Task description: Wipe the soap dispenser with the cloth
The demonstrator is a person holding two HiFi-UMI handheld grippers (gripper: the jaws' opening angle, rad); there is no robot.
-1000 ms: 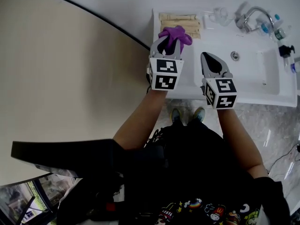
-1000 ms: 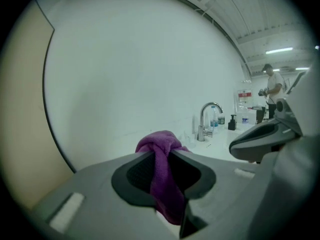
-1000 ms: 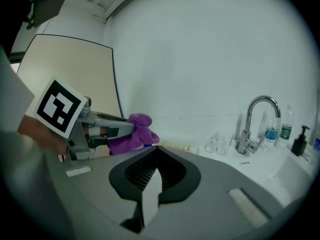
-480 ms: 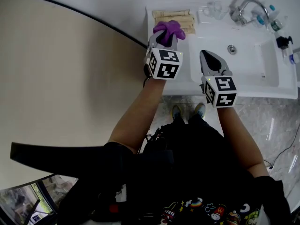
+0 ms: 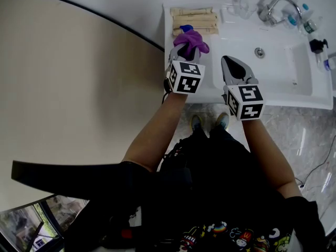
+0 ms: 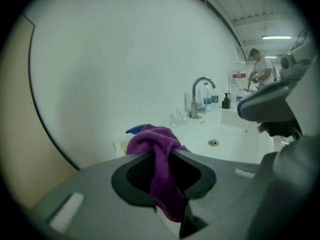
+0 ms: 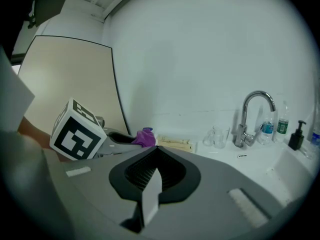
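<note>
A washroom: white basin, chrome tap, soap dispenser alongside.

Purple cloth, white sink, black soap dispenser

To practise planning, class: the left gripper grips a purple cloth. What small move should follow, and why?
Probably carry the left gripper rightward over the white basin toward the dark pump-top soap dispenser. Its jaws are shut on the crumpled purple cloth, but the dispenser stands far across the sink, beyond the tap, untouched. The right gripper is shut and empty.
</note>
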